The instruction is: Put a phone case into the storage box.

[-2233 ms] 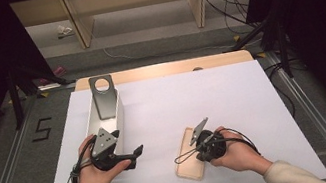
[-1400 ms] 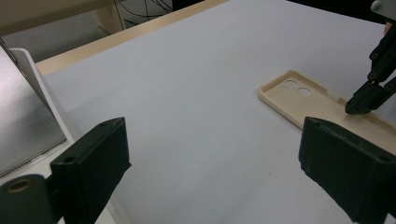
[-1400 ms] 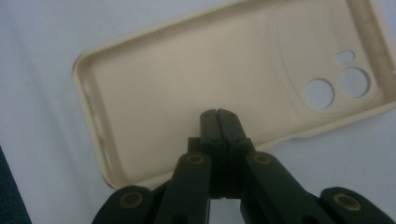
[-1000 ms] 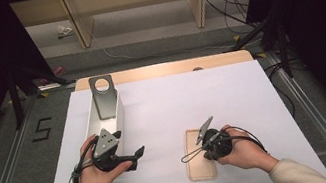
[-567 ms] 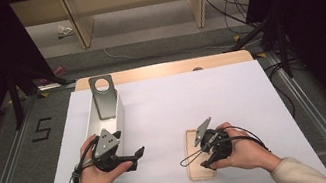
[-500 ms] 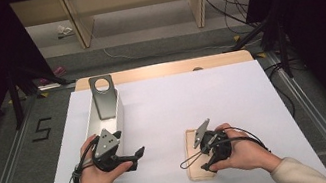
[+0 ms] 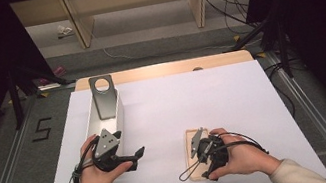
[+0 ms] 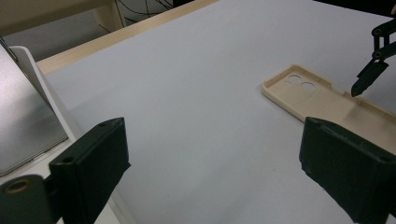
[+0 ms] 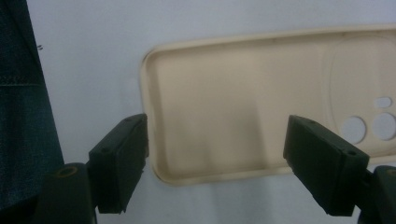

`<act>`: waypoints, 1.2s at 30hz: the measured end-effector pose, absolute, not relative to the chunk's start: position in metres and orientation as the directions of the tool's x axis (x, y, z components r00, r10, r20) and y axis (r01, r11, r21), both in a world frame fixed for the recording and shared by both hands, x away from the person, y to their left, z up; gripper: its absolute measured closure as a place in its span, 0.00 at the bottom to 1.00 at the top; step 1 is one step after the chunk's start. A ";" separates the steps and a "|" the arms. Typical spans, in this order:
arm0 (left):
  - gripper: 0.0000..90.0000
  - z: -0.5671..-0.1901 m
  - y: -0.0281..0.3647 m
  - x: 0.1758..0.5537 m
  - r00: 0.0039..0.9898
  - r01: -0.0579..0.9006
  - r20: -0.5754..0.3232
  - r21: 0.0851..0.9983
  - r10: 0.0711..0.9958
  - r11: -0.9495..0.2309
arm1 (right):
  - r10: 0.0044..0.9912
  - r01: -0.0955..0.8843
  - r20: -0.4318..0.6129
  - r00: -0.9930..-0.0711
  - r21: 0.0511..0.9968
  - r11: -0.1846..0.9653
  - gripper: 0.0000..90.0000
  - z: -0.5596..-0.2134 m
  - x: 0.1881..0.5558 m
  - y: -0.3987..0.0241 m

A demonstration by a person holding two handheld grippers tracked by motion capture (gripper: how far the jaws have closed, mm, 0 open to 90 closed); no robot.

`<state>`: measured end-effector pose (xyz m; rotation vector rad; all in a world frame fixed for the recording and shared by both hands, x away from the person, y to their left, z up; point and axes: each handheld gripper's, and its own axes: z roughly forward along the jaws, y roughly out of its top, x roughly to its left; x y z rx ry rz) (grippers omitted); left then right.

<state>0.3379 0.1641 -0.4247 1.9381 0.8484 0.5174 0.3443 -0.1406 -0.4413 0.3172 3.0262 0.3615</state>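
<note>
A beige phone case (image 7: 189,134) (image 9: 233,102) (image 8: 317,98) lies flat, hollow side up, on the white table near its front edge. My right gripper (image 7: 203,158) (image 9: 219,158) hovers just over the case's plain end. Its jaws have just been opening and stand wide, one on each side of the case, with neither pad pressing on it. My left gripper (image 7: 134,158) (image 8: 212,172) is open with nothing between its jaws. It sits at the front left, beside a long white bin, and points toward the case.
The long white bin (image 7: 120,117) runs along the table's left side, with a grey metal plate (image 7: 103,94) that has a round hole leaning in it. A wooden strip (image 7: 162,70) edges the far side. A dark sleeve (image 9: 18,93) hangs at the left of the right gripper view.
The right gripper's jaws have gone from shut on the phone case to wide open, and the case now lies flat on the table. The left gripper has stayed put.
</note>
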 end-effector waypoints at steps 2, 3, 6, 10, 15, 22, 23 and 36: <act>0.09 -0.425 0.164 0.338 0.673 0.349 0.013 0.876 0.739 -0.333 | 0.212 0.195 -0.049 -0.976 0.234 0.952 0.26 -0.442 0.343 -0.139; 0.09 -0.425 0.164 0.338 0.673 0.349 0.013 0.876 0.740 -0.333 | 0.200 0.183 -0.050 -0.979 0.228 0.956 0.27 -0.442 0.343 -0.139; 0.09 -0.425 0.164 0.338 0.673 0.348 0.013 0.877 0.739 -0.332 | 0.194 0.178 -0.054 -0.980 0.214 0.961 0.28 -0.444 0.341 -0.137; 0.09 -0.424 0.164 0.338 0.673 0.347 0.014 0.877 0.740 -0.332 | 0.183 0.168 -0.059 -0.981 0.199 0.965 0.28 -0.445 0.340 -0.135; 0.09 -0.424 0.164 0.338 0.673 0.346 0.015 0.877 0.739 -0.333 | 0.173 0.160 -0.056 -0.983 0.185 0.970 0.29 -0.448 0.339 -0.132; 0.09 -0.424 0.164 0.338 0.674 0.346 0.015 0.877 0.739 -0.334 | 0.164 0.152 -0.065 -0.984 0.163 0.975 0.30 -0.449 0.338 -0.129; 0.09 -0.424 0.164 0.338 0.674 0.346 0.016 0.877 0.739 -0.334 | 0.158 0.145 -0.068 -0.985 0.157 0.977 0.31 -0.449 0.338 -0.129; 0.09 -0.425 0.164 0.336 0.683 0.334 0.029 0.876 0.730 -0.347 | 0.150 0.139 -0.063 -0.987 0.145 0.980 0.33 -0.451 0.336 -0.125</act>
